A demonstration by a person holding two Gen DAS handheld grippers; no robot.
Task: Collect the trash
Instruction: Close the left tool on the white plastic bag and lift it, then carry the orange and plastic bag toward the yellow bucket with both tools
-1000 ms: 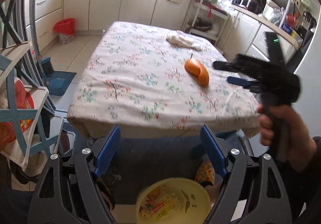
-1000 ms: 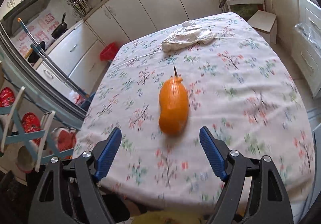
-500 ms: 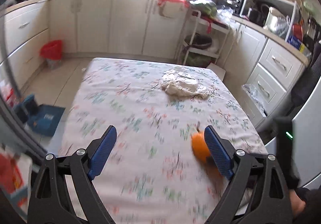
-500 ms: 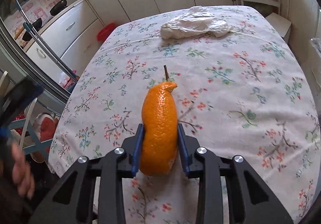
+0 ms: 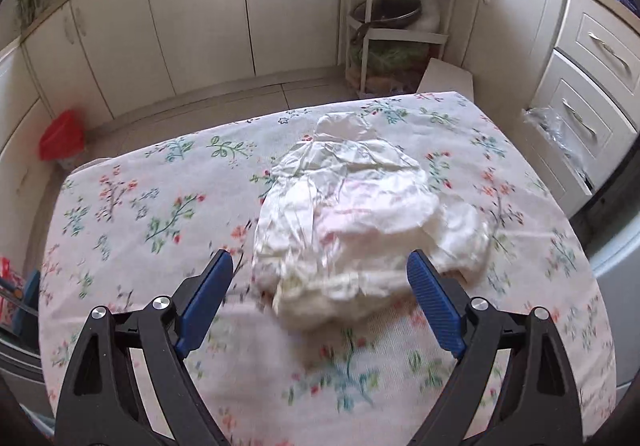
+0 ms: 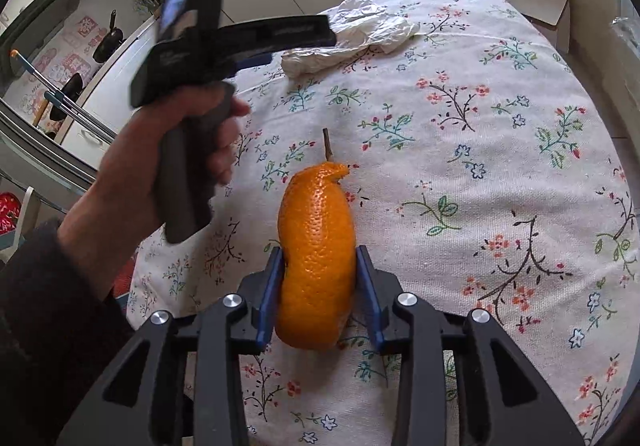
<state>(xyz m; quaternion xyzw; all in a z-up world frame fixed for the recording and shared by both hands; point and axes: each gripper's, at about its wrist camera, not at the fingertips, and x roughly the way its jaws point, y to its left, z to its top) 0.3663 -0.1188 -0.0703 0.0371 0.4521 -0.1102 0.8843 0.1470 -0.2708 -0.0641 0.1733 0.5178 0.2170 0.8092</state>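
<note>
My right claw (image 6: 318, 288) grips the orange peel (image 6: 316, 258) on the floral tablecloth (image 6: 500, 174), pads pressed on both sides though the jaws are easing apart; the peel's far end touches the cloth. My left claw (image 5: 320, 302) stands wide, its jaws narrowing, straddling the near edge of the crumpled white wrapper (image 5: 352, 214), evidently lined up to pinch it. Neither piece is collected yet.

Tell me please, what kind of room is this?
Most likely a home kitchen. Cream cabinets with handles run along the walls, pans hang beside the counter, and a rack holds a large metal bowl. In the middle stands a table with a flowered cloth.
</note>
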